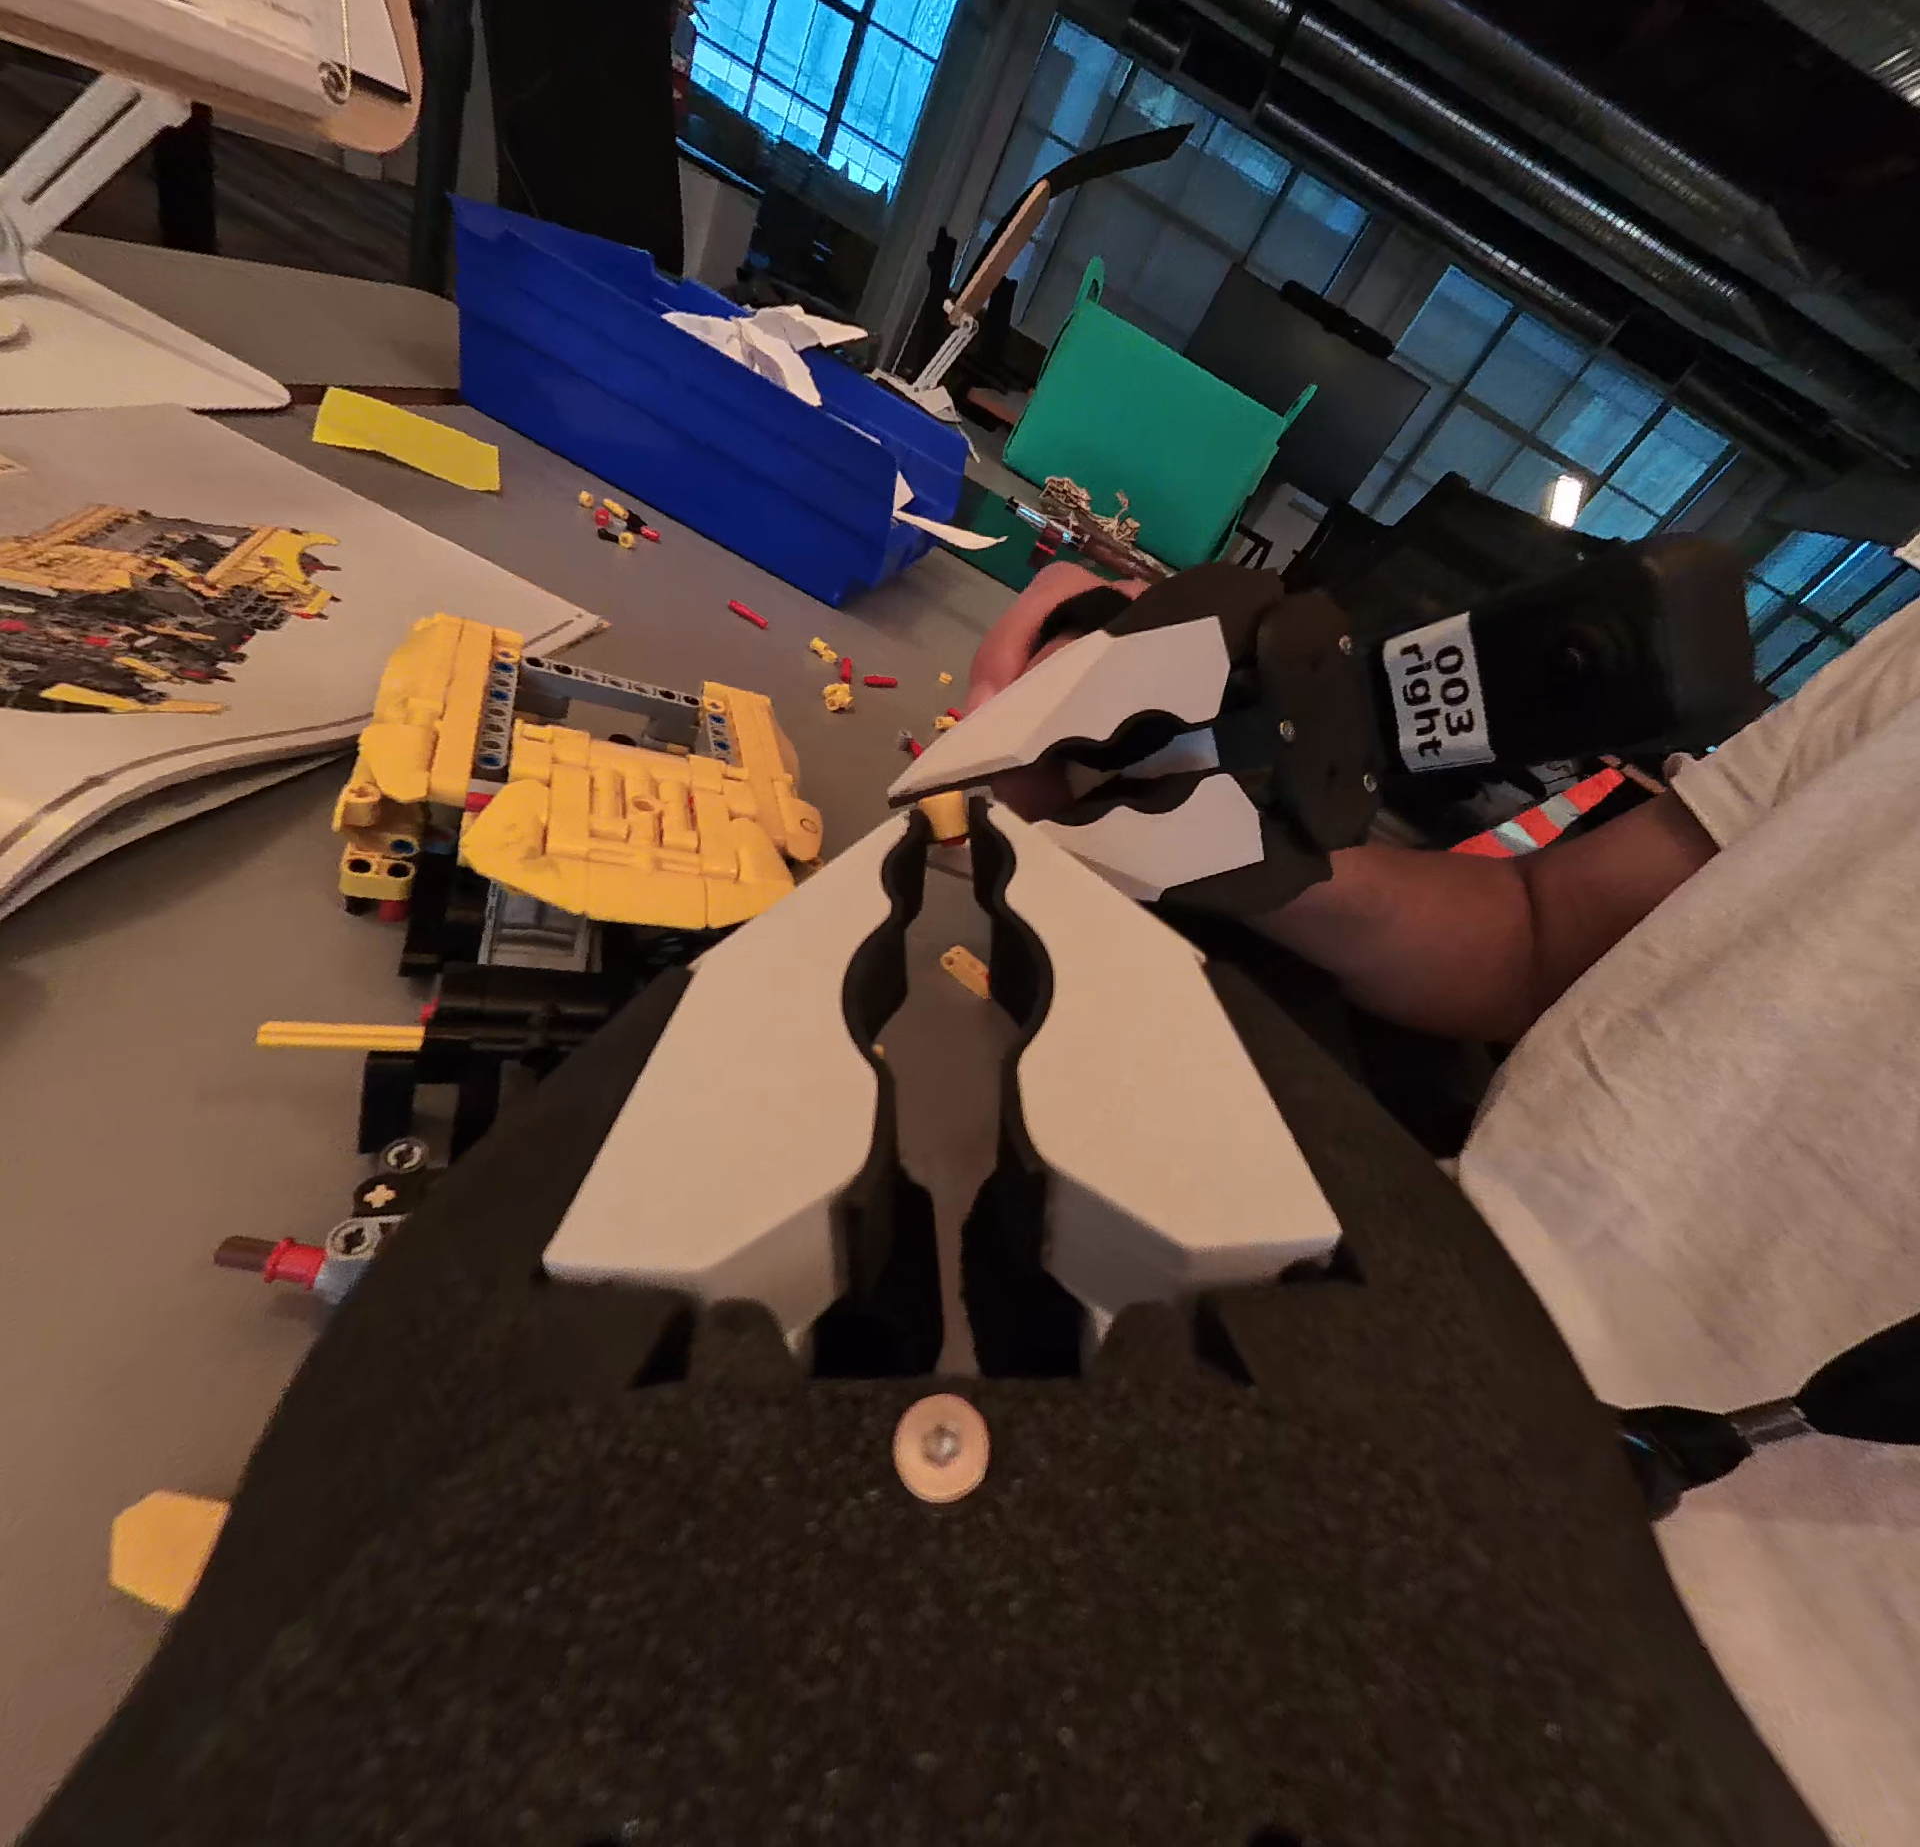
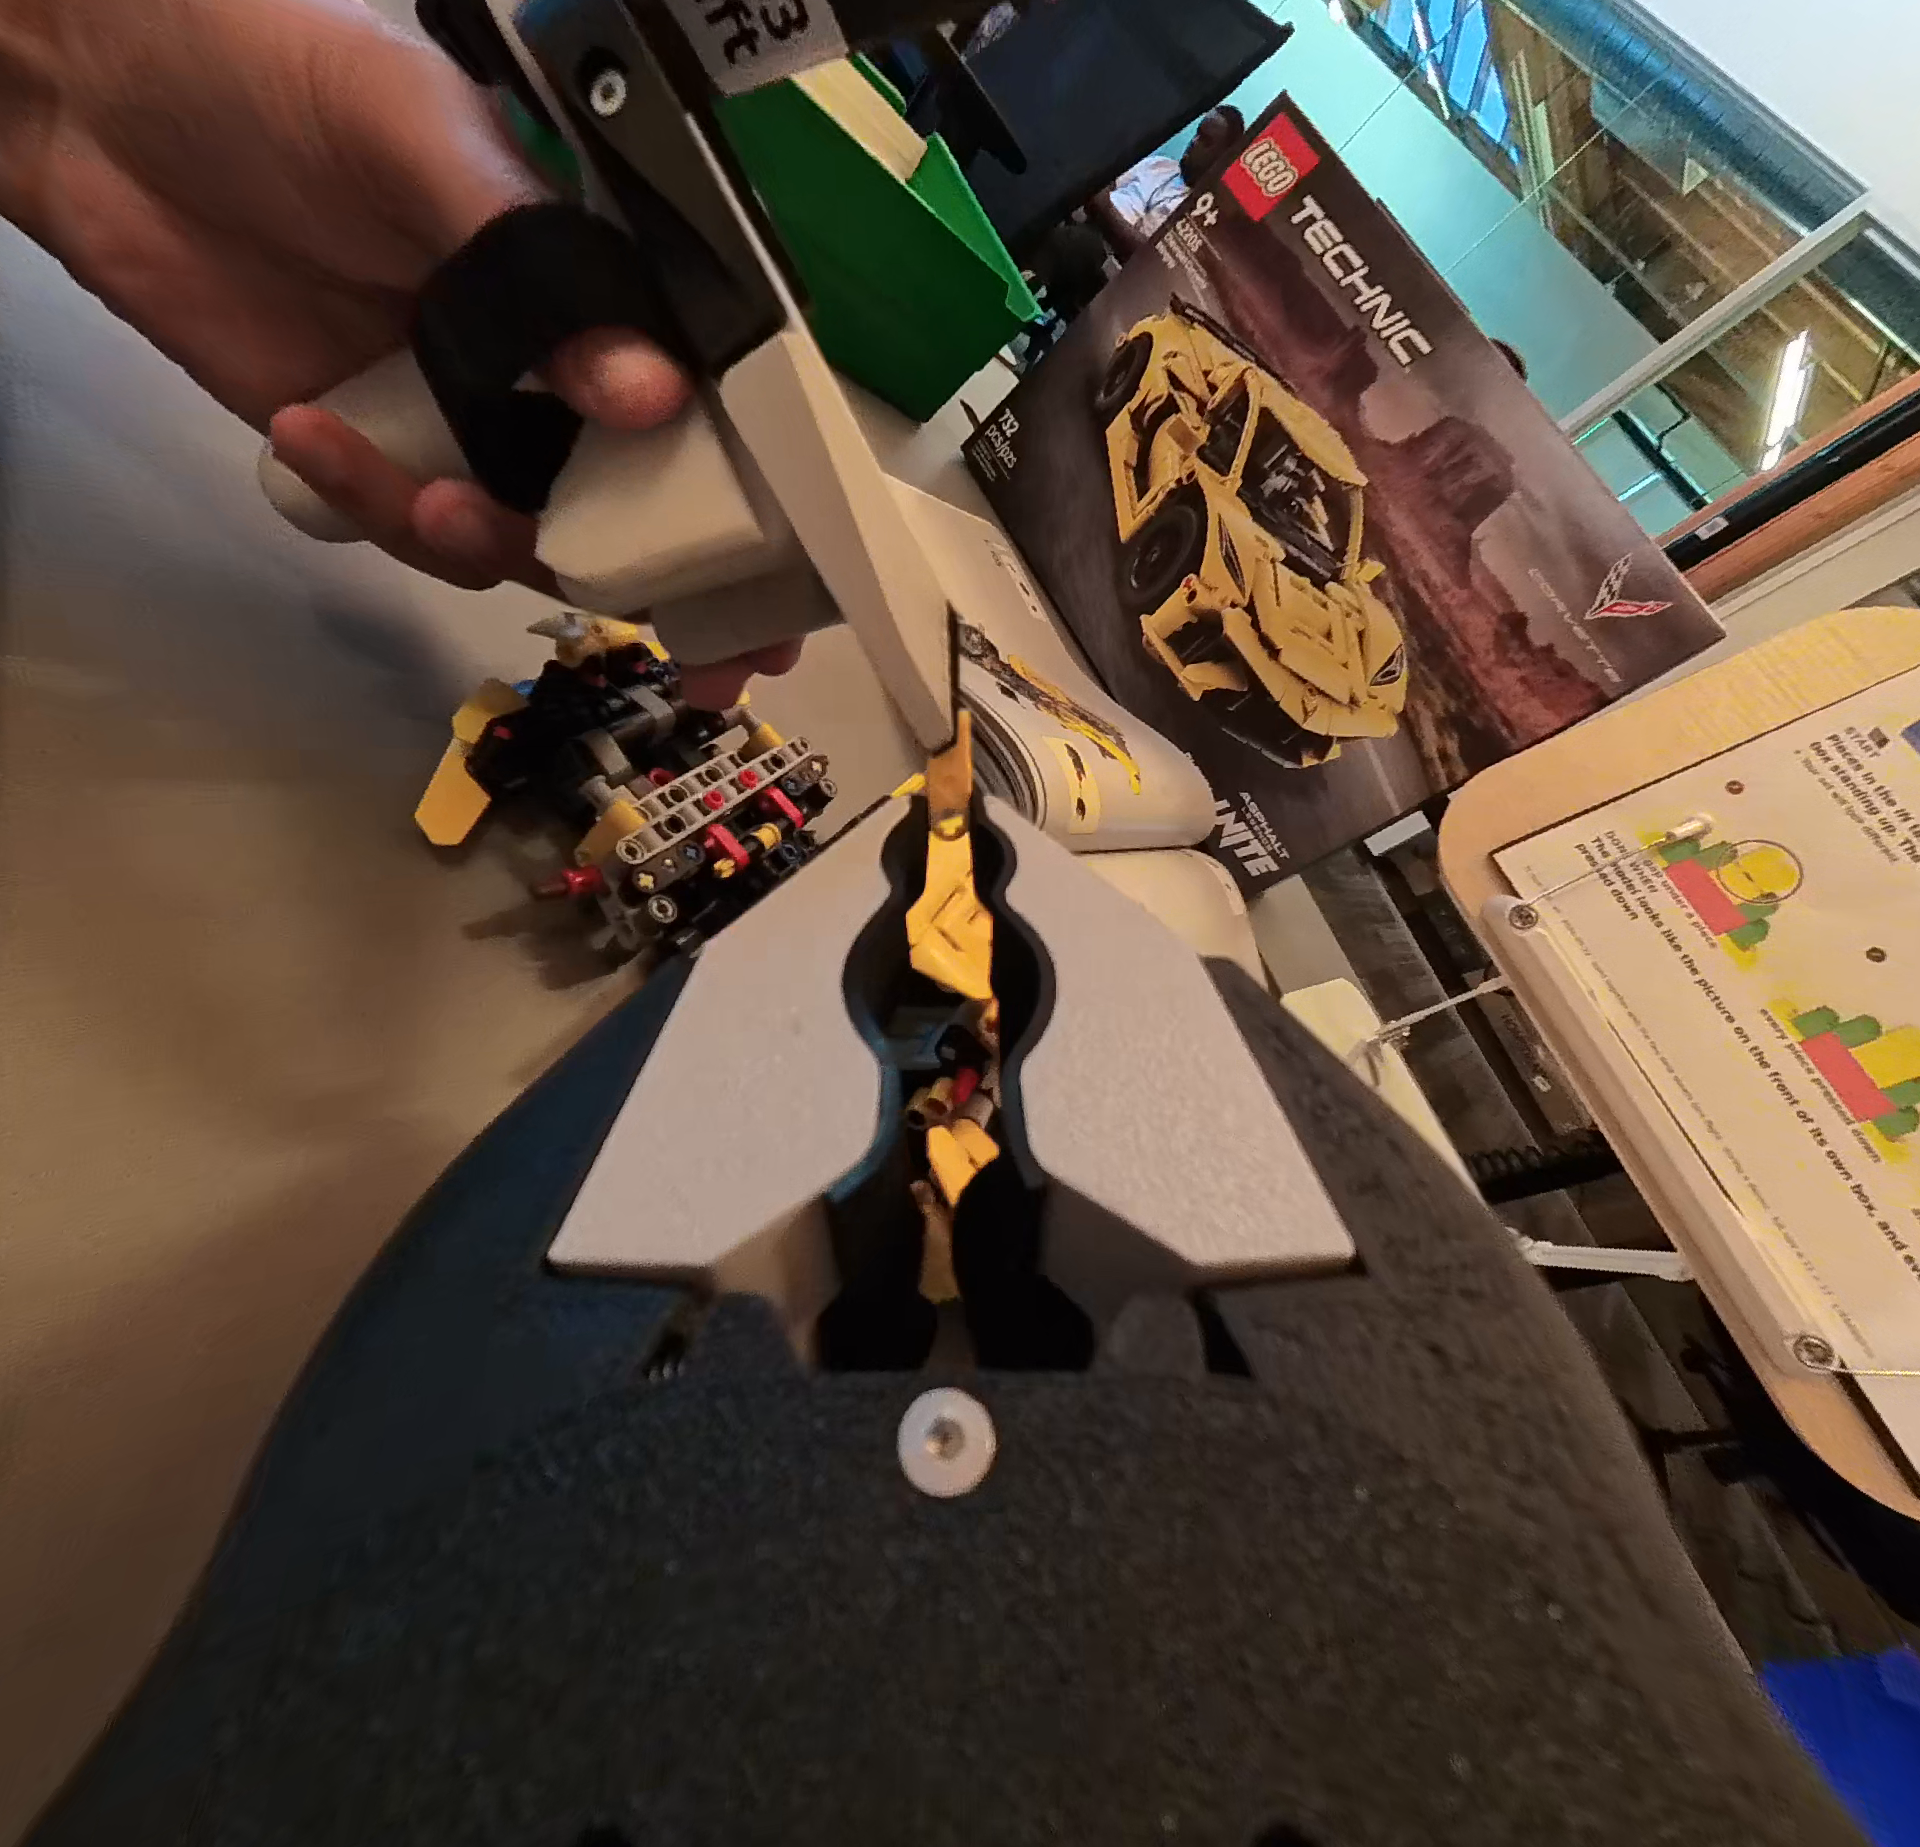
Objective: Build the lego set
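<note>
grey table (image 1: 125, 1070), grippers (image 1: 943, 818) meeting

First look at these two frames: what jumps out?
The two grippers meet tip to tip: the left gripper and the right gripper both pinch a small yellow piece above the grey table. Left of them lies the half-built yellow car, resting partly on an open instruction booklet. In the right wrist view, the set's box stands behind.
</note>
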`<action>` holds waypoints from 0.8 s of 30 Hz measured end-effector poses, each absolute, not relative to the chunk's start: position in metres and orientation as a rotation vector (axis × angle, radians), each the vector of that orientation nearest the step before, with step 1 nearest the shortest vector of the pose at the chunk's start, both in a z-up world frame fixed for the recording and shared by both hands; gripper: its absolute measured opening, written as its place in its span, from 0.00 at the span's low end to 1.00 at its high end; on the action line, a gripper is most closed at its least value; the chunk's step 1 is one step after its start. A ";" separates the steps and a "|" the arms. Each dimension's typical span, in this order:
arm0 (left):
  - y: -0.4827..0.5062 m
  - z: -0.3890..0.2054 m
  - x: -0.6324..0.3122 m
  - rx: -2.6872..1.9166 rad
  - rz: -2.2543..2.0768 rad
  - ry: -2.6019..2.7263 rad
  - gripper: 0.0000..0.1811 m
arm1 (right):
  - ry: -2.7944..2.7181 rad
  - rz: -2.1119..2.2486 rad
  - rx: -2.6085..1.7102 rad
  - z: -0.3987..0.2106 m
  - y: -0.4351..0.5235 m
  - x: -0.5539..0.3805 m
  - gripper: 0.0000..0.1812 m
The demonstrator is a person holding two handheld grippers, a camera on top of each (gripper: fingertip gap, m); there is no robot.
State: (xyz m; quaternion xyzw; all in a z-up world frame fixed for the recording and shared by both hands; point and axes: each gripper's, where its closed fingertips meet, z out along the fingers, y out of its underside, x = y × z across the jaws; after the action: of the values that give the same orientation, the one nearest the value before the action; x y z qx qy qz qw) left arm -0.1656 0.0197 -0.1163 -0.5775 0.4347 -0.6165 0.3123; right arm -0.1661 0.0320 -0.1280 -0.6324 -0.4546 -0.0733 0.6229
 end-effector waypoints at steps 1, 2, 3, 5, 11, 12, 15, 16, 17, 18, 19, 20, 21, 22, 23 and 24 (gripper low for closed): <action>0.019 -0.117 -0.165 -1.523 -1.611 1.156 0.04 | -1.048 -0.172 -1.451 -0.129 0.032 -0.166 0.04; 0.019 -0.117 -0.165 -1.517 -1.593 1.167 0.04 | -1.050 -0.177 -1.446 -0.129 0.032 -0.166 0.04; 0.019 -0.118 -0.165 -1.512 -1.568 1.177 0.04 | -1.048 -0.178 -1.448 -0.129 0.032 -0.166 0.04; 0.021 -0.123 -0.164 -1.530 -1.519 1.191 0.04 | -1.047 -0.174 -1.479 -0.134 0.034 -0.165 0.03; 0.027 -0.128 -0.164 -1.570 -1.491 1.177 0.04 | -1.009 -0.110 -1.518 -0.134 0.034 -0.168 0.08; 0.027 -0.128 -0.164 -1.575 -1.491 1.176 0.04 | -1.002 -0.120 -1.513 -0.132 0.035 -0.168 0.08; 0.026 -0.128 -0.164 -1.577 -1.498 1.179 0.04 | -1.007 -0.143 -1.511 -0.133 0.036 -0.169 0.08; 0.026 -0.129 -0.164 -1.581 -1.498 1.179 0.04 | -1.012 -0.157 -1.512 -0.133 0.036 -0.168 0.08; 0.027 -0.130 -0.164 -1.588 -1.493 1.178 0.04 | -1.013 -0.172 -1.509 -0.133 0.037 -0.168 0.08; 0.027 -0.131 -0.164 -1.593 -1.491 1.180 0.04 | -1.015 -0.179 -1.507 -0.133 0.037 -0.168 0.07; 0.027 -0.131 -0.164 -1.595 -1.493 1.178 0.04 | -1.016 -0.179 -1.509 -0.134 0.037 -0.168 0.06; 0.028 -0.131 -0.164 -1.596 -1.491 1.177 0.04 | -1.017 -0.181 -1.514 -0.134 0.037 -0.168 0.06; 0.027 -0.132 -0.163 -1.599 -1.488 1.182 0.04 | -1.023 -0.190 -1.516 -0.136 0.038 -0.167 0.06; 0.027 -0.133 -0.163 -1.604 -1.483 1.185 0.04 | -1.033 -0.203 -1.514 -0.137 0.038 -0.167 0.06; 0.027 -0.134 -0.163 -1.609 -1.480 1.188 0.04 | -1.043 -0.218 -1.513 -0.138 0.038 -0.167 0.05; 0.026 -0.135 -0.162 -1.613 -1.482 1.194 0.04 | -1.056 -0.234 -1.513 -0.140 0.038 -0.168 0.05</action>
State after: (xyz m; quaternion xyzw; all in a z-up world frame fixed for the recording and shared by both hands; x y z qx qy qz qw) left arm -0.1624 0.0264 -0.1348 -0.6130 0.4538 -0.5633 0.3178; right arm -0.1678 0.0379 -0.1399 -0.6520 -0.4551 -0.1011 0.5980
